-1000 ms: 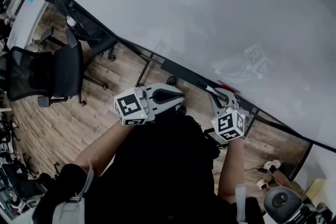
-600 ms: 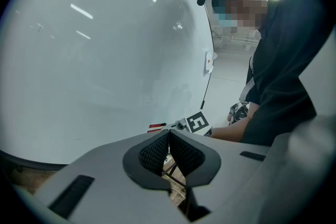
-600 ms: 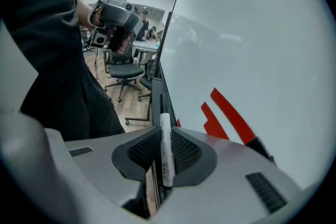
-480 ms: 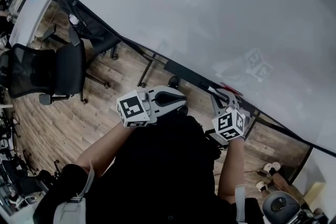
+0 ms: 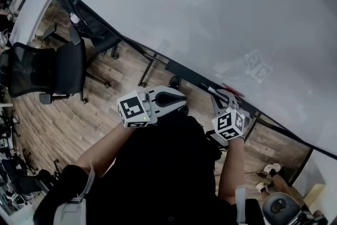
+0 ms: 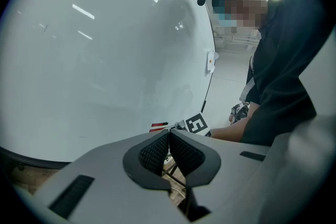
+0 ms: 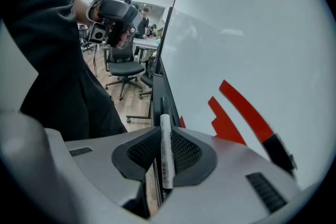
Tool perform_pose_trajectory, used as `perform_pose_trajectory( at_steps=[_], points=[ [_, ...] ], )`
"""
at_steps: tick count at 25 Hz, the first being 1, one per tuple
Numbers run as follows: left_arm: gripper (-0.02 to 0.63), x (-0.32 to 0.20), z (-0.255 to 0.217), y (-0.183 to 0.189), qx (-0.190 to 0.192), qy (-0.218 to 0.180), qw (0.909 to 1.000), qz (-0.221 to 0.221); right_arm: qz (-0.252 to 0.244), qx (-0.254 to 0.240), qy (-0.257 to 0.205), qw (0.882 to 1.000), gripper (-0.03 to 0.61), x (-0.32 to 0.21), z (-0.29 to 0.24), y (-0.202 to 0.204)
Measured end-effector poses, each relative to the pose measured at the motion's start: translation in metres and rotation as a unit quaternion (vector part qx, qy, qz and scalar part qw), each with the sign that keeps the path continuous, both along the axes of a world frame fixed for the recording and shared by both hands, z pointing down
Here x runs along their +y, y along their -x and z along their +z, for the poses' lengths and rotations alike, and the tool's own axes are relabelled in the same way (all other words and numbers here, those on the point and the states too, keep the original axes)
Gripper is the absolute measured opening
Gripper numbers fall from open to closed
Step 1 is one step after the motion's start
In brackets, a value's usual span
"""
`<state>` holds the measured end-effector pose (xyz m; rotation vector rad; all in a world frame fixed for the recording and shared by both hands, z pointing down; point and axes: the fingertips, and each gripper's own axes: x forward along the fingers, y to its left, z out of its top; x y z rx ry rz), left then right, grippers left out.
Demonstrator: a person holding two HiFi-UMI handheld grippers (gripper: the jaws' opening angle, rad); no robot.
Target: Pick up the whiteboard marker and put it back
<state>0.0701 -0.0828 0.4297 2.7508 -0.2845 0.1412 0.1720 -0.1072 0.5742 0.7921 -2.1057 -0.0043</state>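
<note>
A white whiteboard marker with a dark tip stands clamped between the jaws of my right gripper, pointing along the black tray under the whiteboard. From the head view the right gripper sits right at the board's tray, and the marker's dark tip pokes out toward the left. My left gripper is held in front of the body, away from the board, jaws closed together with nothing between them.
Red marks lie on the board near the right gripper. A black office chair and more chairs stand on the wood floor at the left. The person's dark torso fills the lower middle.
Hardly any movement; both grippers hold their places, the right one staying at the tray with the marker.
</note>
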Motion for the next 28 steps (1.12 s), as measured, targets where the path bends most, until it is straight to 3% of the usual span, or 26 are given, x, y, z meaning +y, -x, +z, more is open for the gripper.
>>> perform_pose_trajectory(
  at_steps=[28],
  points=[
    [0.020,0.010,0.008,0.000,-0.003,0.005,0.9998,0.017,0.026,-0.021,-0.014,0.999,0.074,-0.003,0.002,-0.002]
  ],
)
